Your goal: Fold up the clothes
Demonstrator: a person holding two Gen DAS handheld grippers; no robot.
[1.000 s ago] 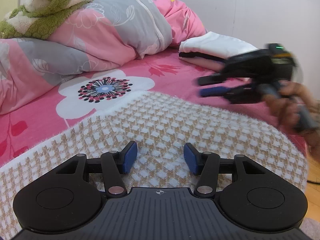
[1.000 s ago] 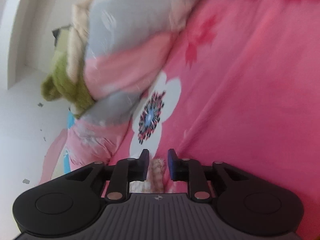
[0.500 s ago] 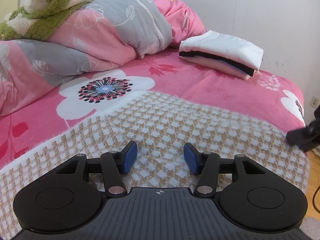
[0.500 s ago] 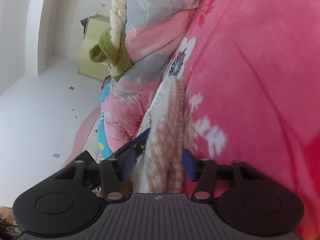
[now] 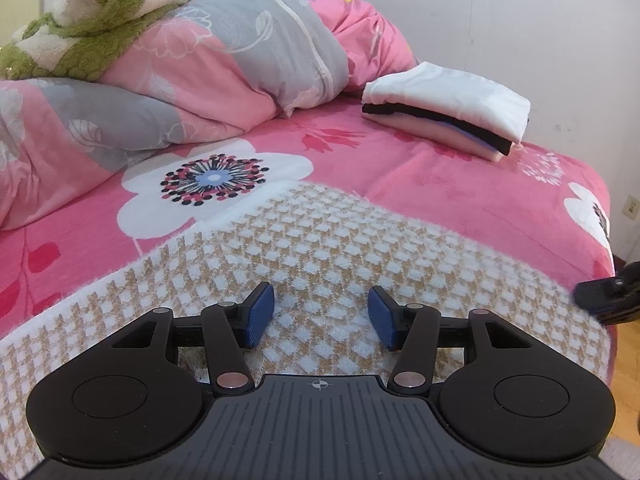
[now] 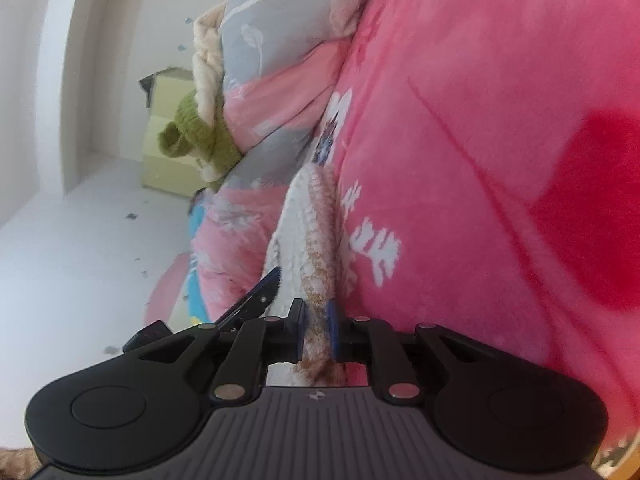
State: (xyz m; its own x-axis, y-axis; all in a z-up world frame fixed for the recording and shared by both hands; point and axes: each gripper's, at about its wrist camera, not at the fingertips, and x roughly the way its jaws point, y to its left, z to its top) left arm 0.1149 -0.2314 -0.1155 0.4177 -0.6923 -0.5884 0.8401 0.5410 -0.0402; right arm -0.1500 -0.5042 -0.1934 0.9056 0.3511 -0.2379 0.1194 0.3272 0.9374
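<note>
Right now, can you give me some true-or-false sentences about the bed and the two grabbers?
1. The right gripper pinches the edge of the checked sweater. True; its jaws have just been closing on it.
2. The left gripper squeezes the sweater. False: its jaws stand apart above it.
3. The folded pile has a white piece on top. True.
4. The sweater lies on top of the folded pile. False: it lies on the pink bedspread, apart from the pile.

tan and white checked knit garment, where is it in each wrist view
Left wrist: the tan and white checked knit garment spreads across the lower middle of the bed.
Right wrist: seen edge-on, a fuzzy strip running up from the bottom centre.
Shared landmark: white flower print with dark centre just beyond it.
</note>
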